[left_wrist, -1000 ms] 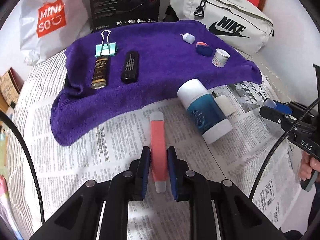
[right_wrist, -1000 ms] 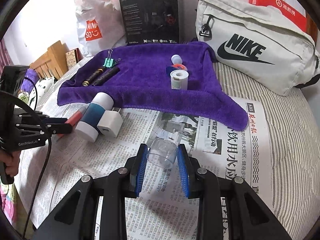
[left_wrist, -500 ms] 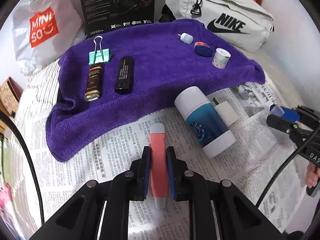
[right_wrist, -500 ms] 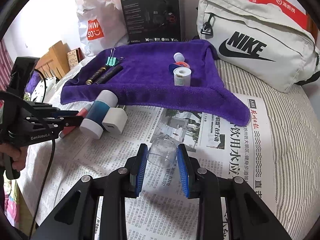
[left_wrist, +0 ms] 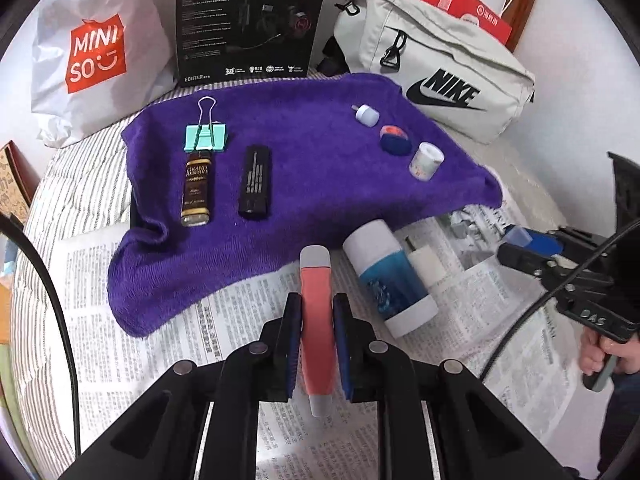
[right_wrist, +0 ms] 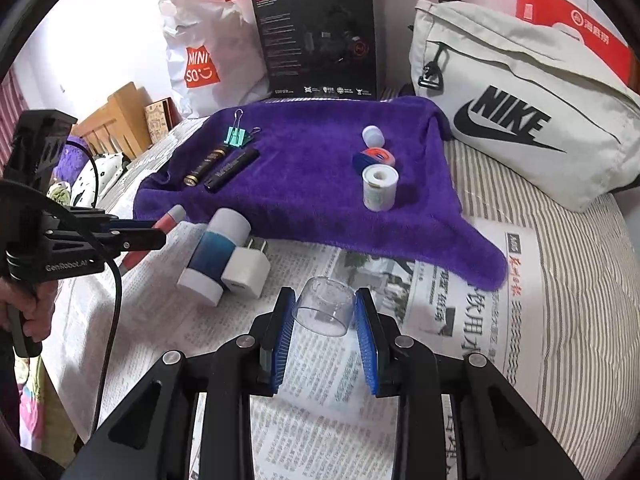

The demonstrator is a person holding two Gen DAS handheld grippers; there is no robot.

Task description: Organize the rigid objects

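Observation:
My left gripper is shut on a pink tube with grey ends, held above the newspaper near the front edge of the purple towel. My right gripper is shut on a clear plastic cap, held above the newspaper. On the towel lie a green binder clip, a brown bottle, a black stick, a small white cap, a blue-orange piece and a white tape roll.
A blue-and-white bottle and a white charger plug lie on the newspaper between the grippers. A Nike bag, a black box and a Miniso bag stand behind the towel.
My left gripper has lifted the pink tube slightly and drawn back a little from the towel. My right gripper still holds the clear cap and has barely shifted.

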